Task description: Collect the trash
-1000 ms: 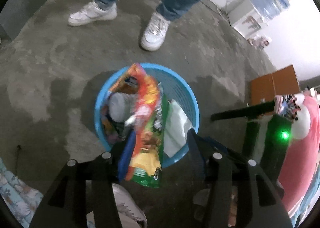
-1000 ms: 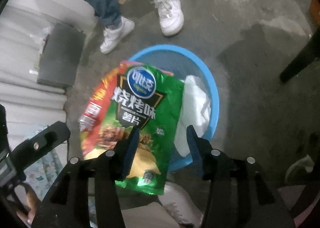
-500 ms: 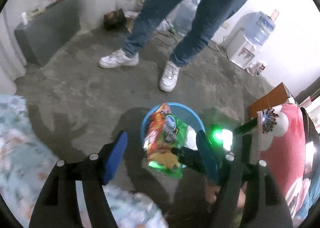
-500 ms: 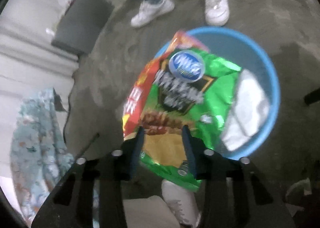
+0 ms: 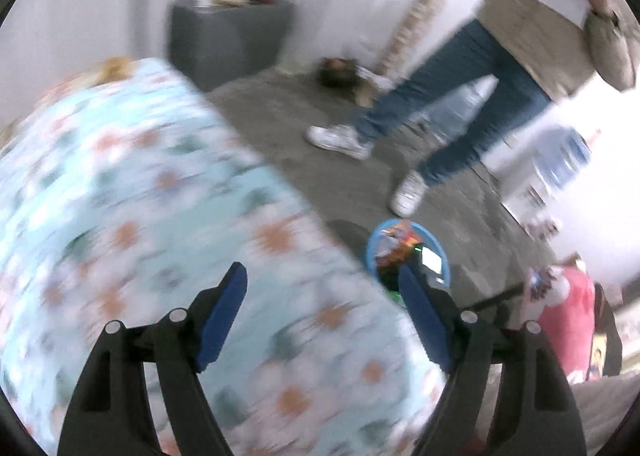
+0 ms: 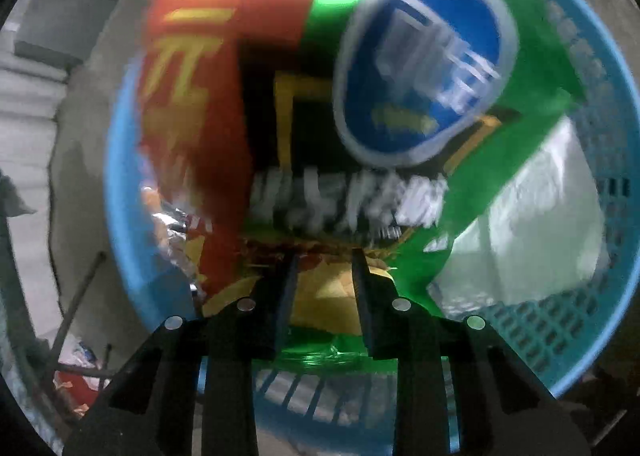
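The right gripper (image 6: 325,256) is pinching the lower part of a green chip bag (image 6: 472,184), its two dark fingers (image 6: 288,288) drawn close together with the foil caught between them. The bag is hanging down into the blue plastic basket (image 6: 624,256), filling most of the right wrist view, with a blue oval logo (image 6: 420,72) near its top. A red snack bag (image 6: 188,96) with yellow characters is lying against its left side, and a crumpled silver foil edge is showing below that. A white bag (image 6: 540,224) is sitting inside the basket to the right, against the perforated wall. The left gripper (image 5: 320,316) is standing wide open with nothing between its blue-padded fingers (image 5: 224,312), hovering over a floral bedspread (image 5: 140,196) in pale blue with orange and white flowers, much blurred. In the left wrist view the basket (image 5: 374,252) is standing on the grey concrete floor (image 5: 300,108) just past the bed's edge, with the snack bags poking out of it. Beyond it a bystander in blue jeans (image 5: 452,96) and white sneakers (image 5: 340,136) is standing on the floor. A grey cabinet (image 5: 228,40) is sitting against the far wall, and a water dispenser (image 5: 560,168) is standing at the right.
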Available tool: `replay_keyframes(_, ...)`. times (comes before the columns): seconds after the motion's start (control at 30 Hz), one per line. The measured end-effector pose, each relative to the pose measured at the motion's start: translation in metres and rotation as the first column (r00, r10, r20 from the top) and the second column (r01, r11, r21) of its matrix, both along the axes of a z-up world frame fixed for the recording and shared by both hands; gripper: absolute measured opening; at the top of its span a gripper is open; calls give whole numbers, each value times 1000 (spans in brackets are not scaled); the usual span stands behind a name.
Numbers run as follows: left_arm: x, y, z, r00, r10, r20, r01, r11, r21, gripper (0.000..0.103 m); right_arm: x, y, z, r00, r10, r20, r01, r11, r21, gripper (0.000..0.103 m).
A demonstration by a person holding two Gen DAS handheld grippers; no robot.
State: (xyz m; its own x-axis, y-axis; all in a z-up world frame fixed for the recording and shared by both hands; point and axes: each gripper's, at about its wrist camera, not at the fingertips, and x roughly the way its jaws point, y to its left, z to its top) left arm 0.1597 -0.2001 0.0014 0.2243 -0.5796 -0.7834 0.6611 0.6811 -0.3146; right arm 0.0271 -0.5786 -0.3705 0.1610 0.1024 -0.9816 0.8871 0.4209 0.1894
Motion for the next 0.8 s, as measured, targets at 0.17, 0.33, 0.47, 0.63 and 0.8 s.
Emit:
replay_keyframes(0.17,-6,55,3,993,120,3,-120,992,-46,77,1,-3,-8,996,28,-86,-30,999,-25,26)
replay_keyframes(0.33,-30,80,12,987,150,54,-143,983,-114,83,-20,17,60,999,54,-6,-54,982,-183,52)
replay_keyframes(0.47,-53,94,16,981,174,85,-160,976,-149,87,-50,49,144,993,96,70,-66,936,-345,57)
replay_keyframes(0.63,-83,113,23,956,254,147,-228,959,-170,97,-78,107,252,954,233,190,-103,846,-524,77)
replay_keyframes(0.8,-109,149,32,905,383,184,-355,920,-168,97,-80,207,353,838,494,233,-196,670,-716,95)
